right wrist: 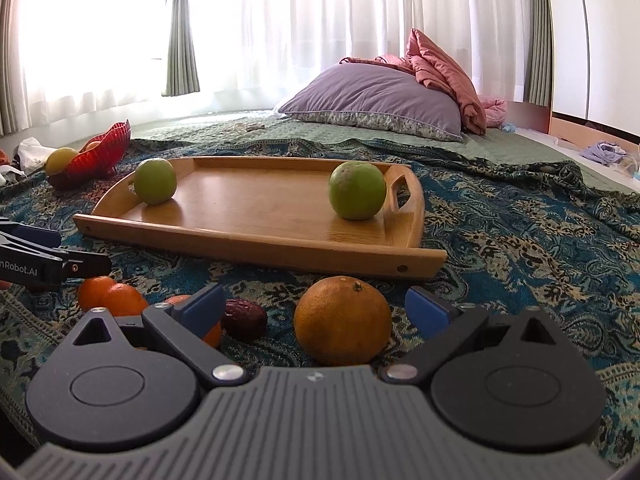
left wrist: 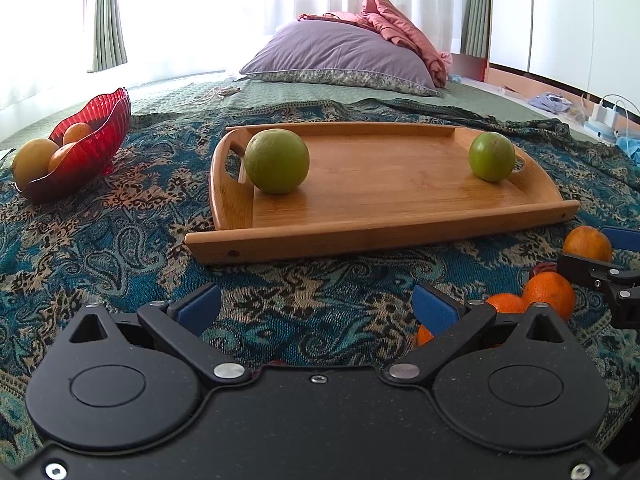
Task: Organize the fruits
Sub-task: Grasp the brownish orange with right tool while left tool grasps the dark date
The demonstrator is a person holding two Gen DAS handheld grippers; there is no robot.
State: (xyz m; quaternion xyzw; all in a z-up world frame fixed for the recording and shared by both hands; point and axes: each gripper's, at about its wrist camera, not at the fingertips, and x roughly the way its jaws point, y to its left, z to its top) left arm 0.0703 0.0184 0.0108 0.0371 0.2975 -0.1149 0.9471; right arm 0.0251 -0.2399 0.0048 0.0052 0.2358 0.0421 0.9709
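The right gripper [right wrist: 314,308] is spread wide and empty, a large orange [right wrist: 343,320] just ahead between its pads; ease forward to centre it, then close gently. Beyond lies the wooden tray [right wrist: 256,216]. The left gripper [left wrist: 316,308], also wide and empty, hovers over cloth. Small oranges [right wrist: 114,298] are partly hidden behind a finger.

Beyond the left tongs [left wrist: 316,306] lies a smooth, satin-finished wooden tray [left wrist: 400,232] on a woven paisley cloth [left wrist: 120,240] — matt, slightly nubby. The red bowl [left wrist: 100,136] off to their left looks like ribbed, glossy glass — possibly plastic. The tongs' black housings are matt plastic.
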